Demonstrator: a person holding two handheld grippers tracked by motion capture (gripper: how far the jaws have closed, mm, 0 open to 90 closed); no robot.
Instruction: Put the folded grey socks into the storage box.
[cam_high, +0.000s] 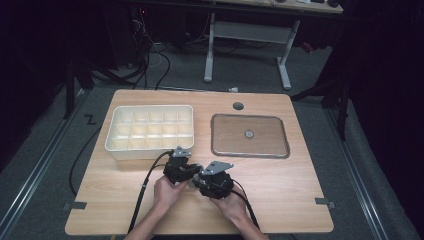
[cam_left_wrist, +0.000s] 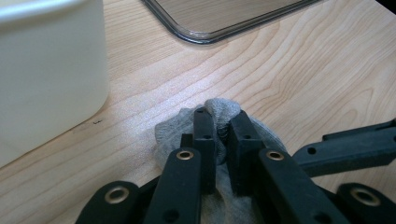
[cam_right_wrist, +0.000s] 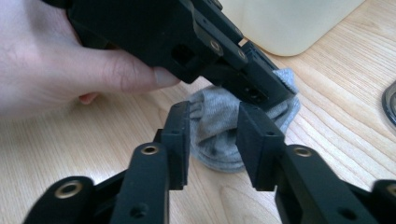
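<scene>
Nearest the lens in the right gripper view: the right gripper (cam_right_wrist: 212, 140), jaws apart, straddling a grey sock (cam_right_wrist: 219, 128) that lies bunched on the wooden table (cam_high: 280, 185). Fabric sits in the gap, but I can't tell if either jaw touches it; nothing is squeezed. The left gripper (cam_left_wrist: 222, 140) comes in from the other side, jaws nearly together and pinching a fold of the same sock (cam_left_wrist: 219, 109); cloth bulges out past the jaw tips. A hand (cam_right_wrist: 70, 65) wraps the left tool's body.

In the high view both grippers meet at the near middle of the table, left gripper (cam_high: 179, 167) and right gripper (cam_high: 212, 180) almost touching. The sock is between them, just in front of the white divided box (cam_high: 150, 127). The clear lid (cam_high: 250, 135) lies flat to the right of the box, well apart from the sock.

Risks, my guess:
- Tools are crowded, so closing the right one could nip the left tool's jaw instead of cloth.
- Left bite looks to be on a thin fold near the edge, so a pull could slide it free.
- If both hold and pull apart, the bundle may unroll rather than stay compact.
- Box wall is near the left tool; a sideways swing could bump it.
</scene>
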